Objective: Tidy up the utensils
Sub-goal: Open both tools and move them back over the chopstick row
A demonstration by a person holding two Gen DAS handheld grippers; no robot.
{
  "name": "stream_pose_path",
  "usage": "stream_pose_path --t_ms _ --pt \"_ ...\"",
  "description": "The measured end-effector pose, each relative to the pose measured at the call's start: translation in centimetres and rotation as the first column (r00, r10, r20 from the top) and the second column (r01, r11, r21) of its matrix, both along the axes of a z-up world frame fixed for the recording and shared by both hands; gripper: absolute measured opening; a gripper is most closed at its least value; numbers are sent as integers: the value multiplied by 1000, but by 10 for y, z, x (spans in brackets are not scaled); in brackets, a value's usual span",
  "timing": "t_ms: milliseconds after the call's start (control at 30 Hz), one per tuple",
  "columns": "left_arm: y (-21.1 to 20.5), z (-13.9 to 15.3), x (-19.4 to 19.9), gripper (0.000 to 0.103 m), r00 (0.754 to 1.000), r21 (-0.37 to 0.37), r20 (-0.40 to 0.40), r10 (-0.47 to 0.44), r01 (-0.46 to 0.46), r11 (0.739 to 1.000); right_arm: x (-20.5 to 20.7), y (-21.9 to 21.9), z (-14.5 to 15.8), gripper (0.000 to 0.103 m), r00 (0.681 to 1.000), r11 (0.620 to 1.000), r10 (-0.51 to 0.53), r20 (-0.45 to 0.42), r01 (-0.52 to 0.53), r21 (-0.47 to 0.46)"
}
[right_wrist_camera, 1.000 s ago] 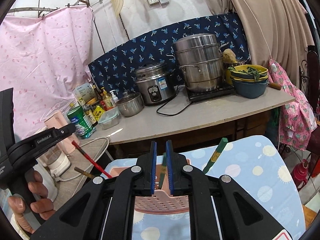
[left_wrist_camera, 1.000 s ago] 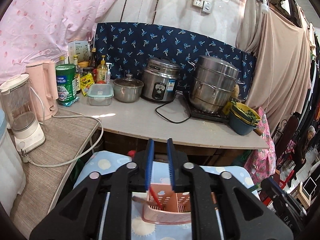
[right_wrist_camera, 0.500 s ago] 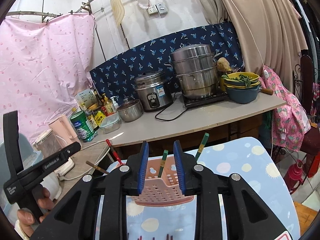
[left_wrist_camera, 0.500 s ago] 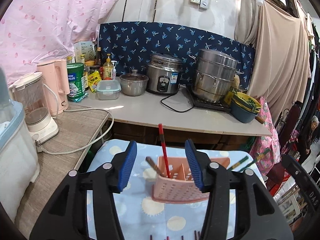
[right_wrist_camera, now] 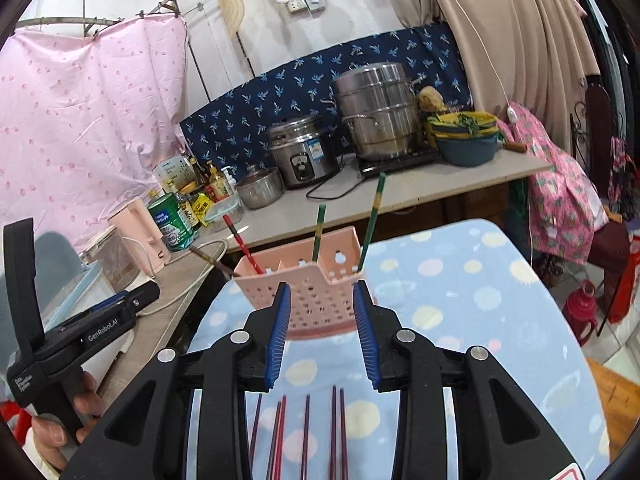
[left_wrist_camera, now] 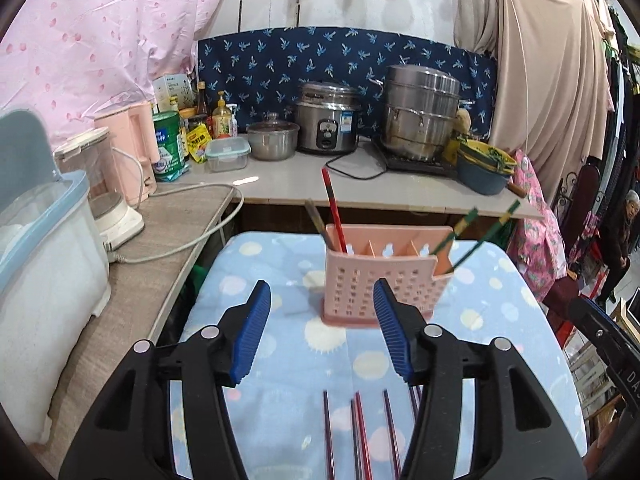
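I'm holding the left gripper (left_wrist_camera: 320, 332) above the blue dotted cloth (left_wrist_camera: 500, 312), and its blue pads are standing wide apart with nothing between them. Ahead of it the pink holder (left_wrist_camera: 380, 284) is sitting upright on the cloth, split into compartments. A red chopstick (left_wrist_camera: 334, 208) and a brown chopstick (left_wrist_camera: 316, 222) are leaning in the leftmost compartment, and two green chopsticks (left_wrist_camera: 460, 228) are slanting out to the right from the right end.

I'm looking along the right gripper (right_wrist_camera: 322, 334) now, and its fingers are spread too, gripping nothing, with the holder (right_wrist_camera: 308, 280) showing just beyond the tips. From this side one green chopstick (right_wrist_camera: 319, 232) is poking up near the middle and another (right_wrist_camera: 374, 216) is rising at the right corner.

Loose dark red chopsticks (left_wrist_camera: 360, 436) are lying side by side on the cloth under the left gripper, pointing toward the holder; I'm seeing the same row (right_wrist_camera: 306, 432) beneath the right one. My left hand (right_wrist_camera: 52, 428) is wrapping the other tool's handle at the lower left of the right view.
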State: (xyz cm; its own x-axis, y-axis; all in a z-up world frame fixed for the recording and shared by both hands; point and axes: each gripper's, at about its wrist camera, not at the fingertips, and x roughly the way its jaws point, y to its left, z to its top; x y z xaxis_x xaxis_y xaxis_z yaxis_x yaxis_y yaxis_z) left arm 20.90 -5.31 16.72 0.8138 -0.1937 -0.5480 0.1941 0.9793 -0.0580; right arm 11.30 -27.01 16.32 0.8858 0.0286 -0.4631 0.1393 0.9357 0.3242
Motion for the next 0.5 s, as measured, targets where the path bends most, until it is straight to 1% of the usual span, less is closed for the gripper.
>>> stream_pose_path --t_ms 167,333,400,500 --pt "3 -16 -25 51 999 9 -36 -5 5 1000 -22 8 -16 32 1000 1000 11 -28 -10 15" --pt "11 -37 -44 51 996 16 -84 -2 4 1000 -43 19 -33 32 997 1000 24 -71 -25 -18" --pt "16 -48 -52 51 994 13 -112 1 0 1000 -49 23 -42 32 995 999 28 -95 -31 -29" --pt "22 -69 -61 51 984 3 -177 -11 12 1000 -59 27 -60 32 990 998 34 -138 -40 -42"
